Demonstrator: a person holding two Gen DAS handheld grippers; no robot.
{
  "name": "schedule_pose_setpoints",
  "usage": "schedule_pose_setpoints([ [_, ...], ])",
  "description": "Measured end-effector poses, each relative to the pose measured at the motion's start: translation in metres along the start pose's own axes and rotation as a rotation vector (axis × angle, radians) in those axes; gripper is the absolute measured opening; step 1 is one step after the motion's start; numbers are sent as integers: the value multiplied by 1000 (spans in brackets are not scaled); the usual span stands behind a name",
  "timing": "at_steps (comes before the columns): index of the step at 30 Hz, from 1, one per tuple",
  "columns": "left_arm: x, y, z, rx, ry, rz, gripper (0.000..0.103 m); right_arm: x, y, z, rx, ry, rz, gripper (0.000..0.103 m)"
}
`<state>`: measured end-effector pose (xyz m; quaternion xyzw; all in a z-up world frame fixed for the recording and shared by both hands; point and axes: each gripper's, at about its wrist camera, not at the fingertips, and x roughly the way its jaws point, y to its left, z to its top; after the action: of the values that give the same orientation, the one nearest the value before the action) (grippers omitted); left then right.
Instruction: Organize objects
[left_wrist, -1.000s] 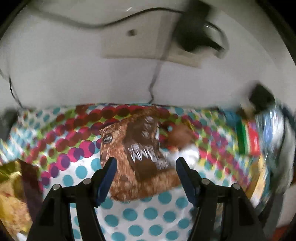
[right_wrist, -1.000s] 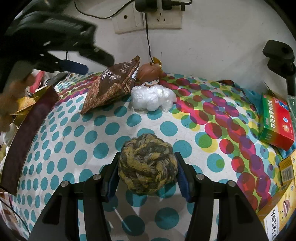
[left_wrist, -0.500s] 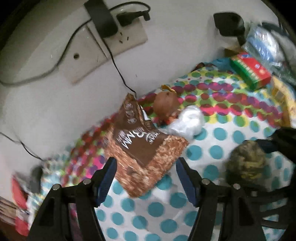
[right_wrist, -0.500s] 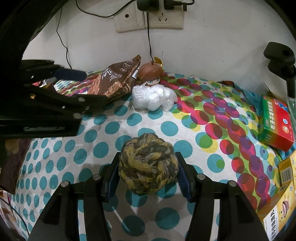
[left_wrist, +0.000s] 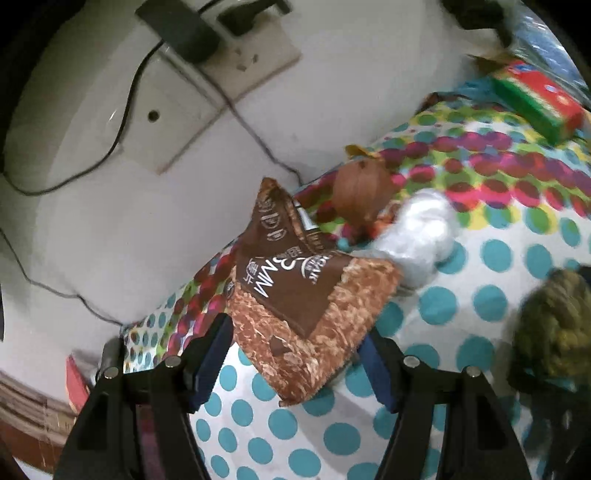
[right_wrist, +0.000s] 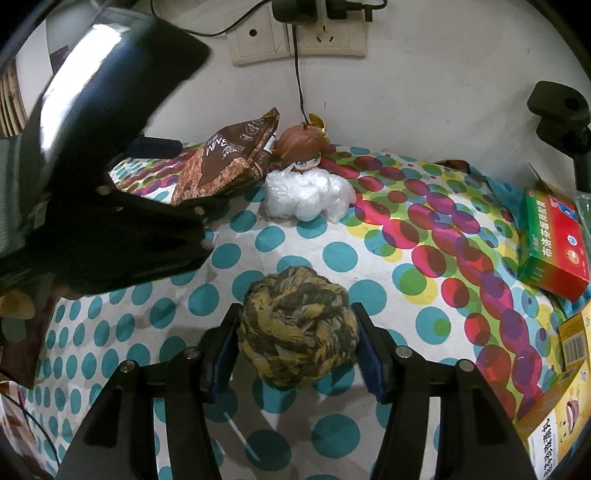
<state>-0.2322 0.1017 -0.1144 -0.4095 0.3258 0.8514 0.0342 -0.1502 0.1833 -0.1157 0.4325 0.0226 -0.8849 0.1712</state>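
Polka-dotted cloth (right_wrist: 340, 254) covers the work surface, which backs onto a white wall with sockets (right_wrist: 299, 35) and trailing cables. Starting at the tongs: the right gripper (right_wrist: 297, 341) has its jaws closed against both sides of a rope ball (right_wrist: 297, 326), which sits near the front of the cloth; whether the ball rests on the cloth or hangs just clear of it is hard to tell. The ball looks soft, light and rough-woven, so it should squash a little and not slip; holding it across its widest part, as now, seems right. The left gripper (left_wrist: 295, 354) is spread wide and holds nothing, its fingers on either side of the near corner of a brown bag (left_wrist: 306, 295), without visibly pressing it. The bag is a crinkly foil pouch, probably light, with loose brittle contents that could be crushed; its smooth skin may slide, so I would pinch it at a flat sealed edge or corner rather than the puffed middle. It lies at the back, its far end propped up towards the wall. Just beside it is a doll (right_wrist: 304, 155) with a brown head, and a wad of clear plastic (right_wrist: 308, 195) lies against the doll's front. Further out on the right edge are a red-and-green box (right_wrist: 554, 240) and yellow cartons (right_wrist: 561, 417), all shut, so their contents are hidden. No open bin or tray shows.
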Motion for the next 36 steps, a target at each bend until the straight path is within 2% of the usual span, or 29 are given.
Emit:
schedule_pose_setpoints([
  [5, 19, 2, 8, -20, 10, 101, 72, 1, 2, 0, -3, 1, 0, 58],
  [9, 39, 11, 17, -67, 40, 104, 73, 0, 2, 1, -3, 1, 0, 58],
  [12, 48, 21, 22, -103, 25, 95, 72, 1, 3, 1, -5, 2, -2, 58],
  [14, 52, 25, 23, -114, 17, 93, 65, 1, 2, 1, -3, 1, 0, 58],
  [15, 55, 27, 23, -117, 20, 89, 57, 1, 2, 1, -3, 1, 1, 58],
  [16, 57, 28, 22, -116, 23, 88, 45, 1, 2, 2, -3, 1, 1, 58],
  [20, 59, 36, 18, -145, -7, 88, 35, 1, 2, 2, -4, 2, -1, 58],
  [27, 54, 46, 13, -211, -28, 57, 33, 0, 2, 3, 5, 0, -2, 55],
  [36, 21, 39, 5, -254, -30, 10, 33, 0, 3, 1, 9, -1, -10, 52],
])
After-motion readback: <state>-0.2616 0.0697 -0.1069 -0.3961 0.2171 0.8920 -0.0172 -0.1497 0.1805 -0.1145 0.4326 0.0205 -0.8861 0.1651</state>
